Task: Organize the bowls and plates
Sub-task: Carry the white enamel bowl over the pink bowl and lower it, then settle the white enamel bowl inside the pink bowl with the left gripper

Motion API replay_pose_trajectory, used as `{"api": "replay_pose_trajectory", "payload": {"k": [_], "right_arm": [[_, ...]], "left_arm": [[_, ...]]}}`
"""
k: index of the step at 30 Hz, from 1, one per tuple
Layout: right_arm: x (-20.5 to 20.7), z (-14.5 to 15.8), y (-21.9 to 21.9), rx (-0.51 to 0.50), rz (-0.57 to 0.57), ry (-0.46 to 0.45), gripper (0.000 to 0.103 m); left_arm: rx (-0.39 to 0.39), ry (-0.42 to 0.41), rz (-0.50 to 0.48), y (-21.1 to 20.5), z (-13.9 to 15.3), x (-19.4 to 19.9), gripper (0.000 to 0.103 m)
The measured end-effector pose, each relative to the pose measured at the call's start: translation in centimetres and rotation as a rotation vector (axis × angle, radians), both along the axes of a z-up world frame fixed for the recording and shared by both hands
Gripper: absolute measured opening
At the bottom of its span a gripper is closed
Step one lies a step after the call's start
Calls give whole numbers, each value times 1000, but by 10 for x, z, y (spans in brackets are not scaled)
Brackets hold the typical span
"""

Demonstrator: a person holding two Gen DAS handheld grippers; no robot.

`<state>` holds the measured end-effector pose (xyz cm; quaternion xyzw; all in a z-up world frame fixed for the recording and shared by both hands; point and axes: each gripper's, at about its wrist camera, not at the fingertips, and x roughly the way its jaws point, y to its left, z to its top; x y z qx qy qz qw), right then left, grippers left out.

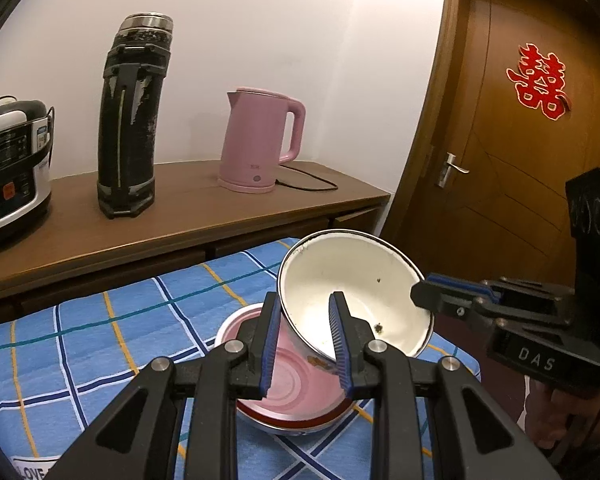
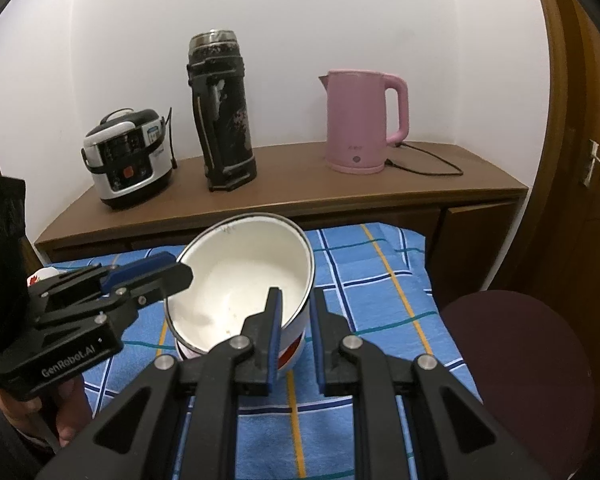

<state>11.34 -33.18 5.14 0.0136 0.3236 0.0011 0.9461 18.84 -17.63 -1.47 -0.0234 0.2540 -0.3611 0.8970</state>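
Note:
A white enamel bowl (image 1: pixel 352 264) (image 2: pixel 236 272) hangs tilted over a pink bowl (image 1: pixel 296 384) with a red rim, which stands on the blue checked cloth (image 1: pixel 100 320). My left gripper (image 1: pixel 305 300) is shut on the white bowl's near rim, one finger inside and one outside. My right gripper (image 2: pixel 296 294) is shut on the opposite rim in the same way. Each gripper shows in the other's view: the right gripper (image 1: pixel 420 292) at the bowl's right edge, the left gripper (image 2: pixel 180 276) at its left edge. In the right wrist view, only a red and white strip of the lower bowl (image 2: pixel 292 354) shows.
Behind the cloth runs a wooden sideboard (image 2: pixel 300 192) with a rice cooker (image 2: pixel 128 156), a black thermos (image 2: pixel 224 112) and a pink kettle (image 2: pixel 360 120) with its cord. A wooden door (image 1: pixel 520 140) stands at the right. A dark red stool (image 2: pixel 516 360) sits by the table's right edge.

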Motion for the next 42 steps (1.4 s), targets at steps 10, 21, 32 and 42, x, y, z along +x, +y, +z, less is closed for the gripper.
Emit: {"api": "replay_pose_trajectory", "payload": {"k": [10, 21, 32, 42], "right_arm": [[6, -2, 5, 2, 7, 4, 14], [18, -14, 12, 12, 22, 45, 14], [26, -33, 14, 29, 31, 98, 14], [29, -42, 13, 27, 27, 130, 14]], "left_arm": [[3, 18, 23, 4, -3, 8, 27], [12, 49, 49, 11, -9, 16, 27], [64, 109, 74, 8, -27, 30, 27], [92, 129, 71, 4, -35, 31, 27]]}}
